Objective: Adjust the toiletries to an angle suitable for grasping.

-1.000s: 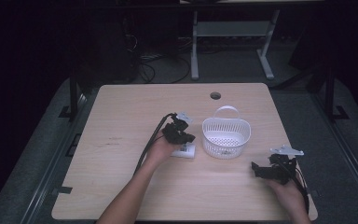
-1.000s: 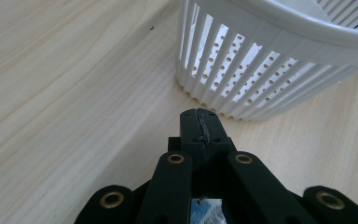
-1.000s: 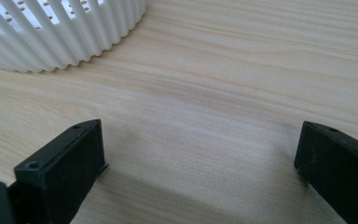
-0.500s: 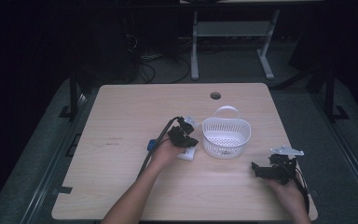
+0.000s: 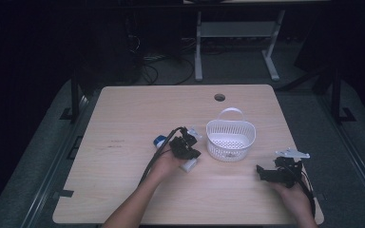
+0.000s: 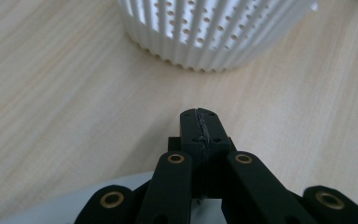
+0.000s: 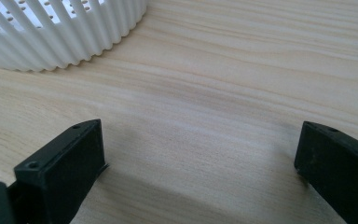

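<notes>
Left tongs (image 5: 188, 148), pressed together over a white object (image 5: 188, 165), just beside the perforated basket (image 5: 231, 138); right tongs (image 5: 265, 173) spread.

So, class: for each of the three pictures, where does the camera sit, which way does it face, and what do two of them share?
High view: above the person's side, looking forward and down on the pale wooden table; both forearms and each tool show.
Left gripper view: rides the left tool, jaws closed, facing the white perforated plastic basket.
Right gripper view: rides the right tool, jaws wide apart, low over the table.
Both gripper views share the basket's ribbed wall.
</notes>
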{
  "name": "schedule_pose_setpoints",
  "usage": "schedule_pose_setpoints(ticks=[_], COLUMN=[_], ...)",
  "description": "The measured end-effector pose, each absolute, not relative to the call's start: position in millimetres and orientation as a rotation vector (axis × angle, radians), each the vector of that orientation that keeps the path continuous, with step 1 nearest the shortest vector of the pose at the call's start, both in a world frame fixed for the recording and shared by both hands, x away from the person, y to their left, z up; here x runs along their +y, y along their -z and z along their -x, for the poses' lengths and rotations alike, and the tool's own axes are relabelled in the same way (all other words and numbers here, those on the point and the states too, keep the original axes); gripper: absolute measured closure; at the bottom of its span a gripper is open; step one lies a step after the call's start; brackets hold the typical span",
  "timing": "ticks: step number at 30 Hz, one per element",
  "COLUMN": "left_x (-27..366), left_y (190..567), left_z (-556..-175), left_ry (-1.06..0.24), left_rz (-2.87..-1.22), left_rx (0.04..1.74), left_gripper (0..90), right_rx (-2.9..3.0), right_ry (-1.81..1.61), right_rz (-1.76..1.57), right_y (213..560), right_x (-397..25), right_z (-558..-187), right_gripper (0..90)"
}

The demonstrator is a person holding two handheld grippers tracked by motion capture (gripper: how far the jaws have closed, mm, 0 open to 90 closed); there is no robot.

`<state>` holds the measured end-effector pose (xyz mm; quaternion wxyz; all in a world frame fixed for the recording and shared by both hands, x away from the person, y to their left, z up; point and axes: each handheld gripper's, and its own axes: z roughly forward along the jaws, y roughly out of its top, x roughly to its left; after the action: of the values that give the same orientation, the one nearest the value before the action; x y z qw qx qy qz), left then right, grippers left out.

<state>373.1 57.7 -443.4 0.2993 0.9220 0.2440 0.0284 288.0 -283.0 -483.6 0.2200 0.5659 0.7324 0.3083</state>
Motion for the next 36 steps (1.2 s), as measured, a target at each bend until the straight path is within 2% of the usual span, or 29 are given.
schedule_pose_setpoints(ticks=[19, 36], left_x=[81.0, 120.7], left_y=[440.5, 439.1], left_z=[-344.3, -332.9], left_ry=[-0.065, -0.095], left_rz=[-2.47, -2.499], left_rx=[0.632, 0.668], left_gripper=[90.0, 90.0], right_rx=[2.025, 2.025], right_ry=[-0.852, -0.852], right_rz=[-1.565, -1.565], right_y=[483.6, 483.6], right_x=[-283.0, -283.0], right_z=[-288.0, -288.0], right_gripper=[1.0, 1.0])
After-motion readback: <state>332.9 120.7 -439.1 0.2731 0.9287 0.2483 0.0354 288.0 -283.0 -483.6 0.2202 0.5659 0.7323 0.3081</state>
